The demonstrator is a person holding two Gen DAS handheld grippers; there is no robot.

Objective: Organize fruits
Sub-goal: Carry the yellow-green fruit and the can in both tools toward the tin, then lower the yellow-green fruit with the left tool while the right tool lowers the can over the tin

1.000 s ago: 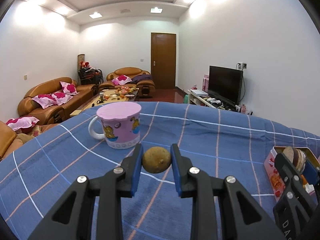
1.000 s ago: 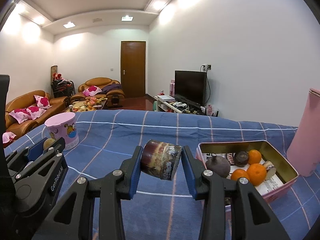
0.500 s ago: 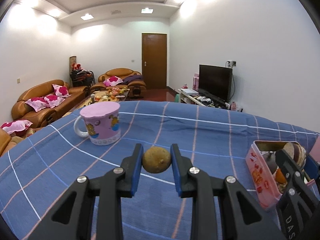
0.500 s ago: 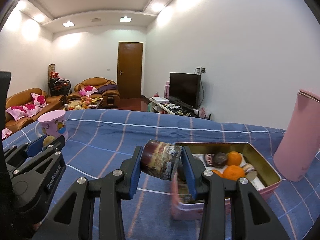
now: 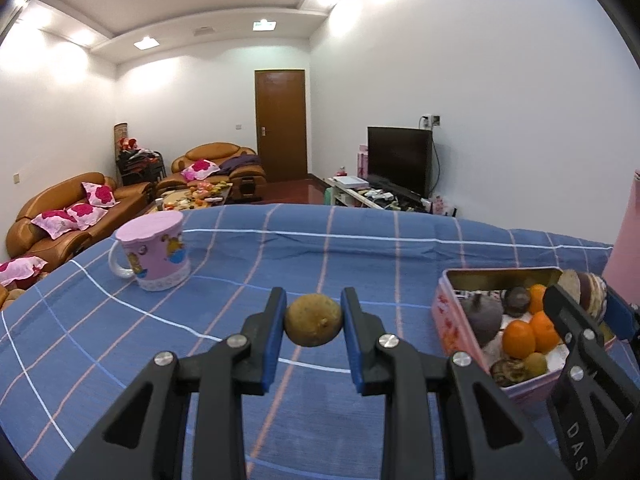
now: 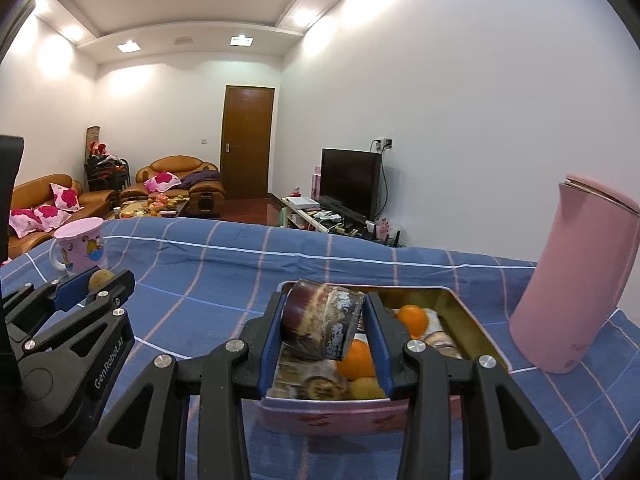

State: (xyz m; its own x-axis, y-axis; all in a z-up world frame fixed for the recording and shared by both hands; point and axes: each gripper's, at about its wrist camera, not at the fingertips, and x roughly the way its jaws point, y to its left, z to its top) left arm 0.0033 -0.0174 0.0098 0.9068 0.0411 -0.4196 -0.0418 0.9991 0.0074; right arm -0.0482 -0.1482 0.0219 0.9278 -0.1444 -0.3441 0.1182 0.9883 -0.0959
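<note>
The left hand-held gripper pinches a small brown fruit and the right hand-held gripper pinches a dark fruit over the pink tin, both nearer it than before, above a blue checked cloth in a living room.

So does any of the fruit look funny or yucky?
Yes. The dark purple piece in the right gripper, above the pink tin, has a greyish, blotchy cut face. Whether that is mould, I cannot tell.
</note>
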